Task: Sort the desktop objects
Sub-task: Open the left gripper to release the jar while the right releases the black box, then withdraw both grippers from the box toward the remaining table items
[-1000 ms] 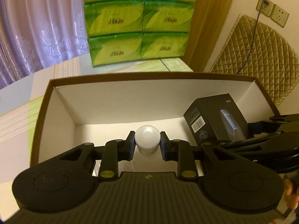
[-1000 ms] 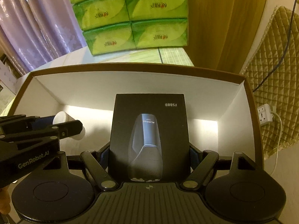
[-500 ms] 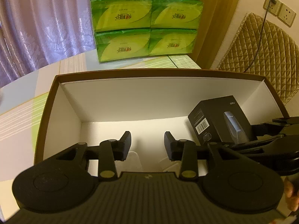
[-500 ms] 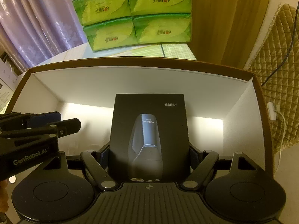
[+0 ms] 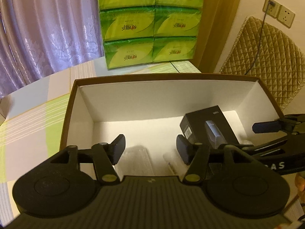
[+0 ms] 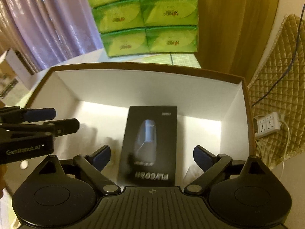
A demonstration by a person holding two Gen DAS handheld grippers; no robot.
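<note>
Both sets of jaws stand spread wide with nothing between them. The left gripper (image 5: 150, 147) hangs over the near left part of the brown-rimmed cardboard box with white inner walls (image 5: 164, 95), its dark blue pads apart above the pale floor. The right gripper (image 6: 152, 157) is likewise parted, one finger on either side of the black rectangular carton printed with a grey shaver (image 6: 150, 145), touching neither edge of it. That carton lies flat on the box floor, towards the right half as the left wrist view shows it (image 5: 207, 127), lengthwise from the near wall towards the far one (its white lettering reads upside down from the right wrist camera). Faint clear or pale shapes lie on the floor near the left gripper's fingers; they are too blurred to name.

Behind the box, on the pastel checked tablecloth (image 5: 34, 114), stands a stack of green wrapped tissue packs (image 5: 150, 24), with a lilac patterned curtain (image 5: 43, 28) to the left. To the right are a quilted gold cover (image 5: 266, 51) and, below it, a white power strip (image 6: 268, 124).
</note>
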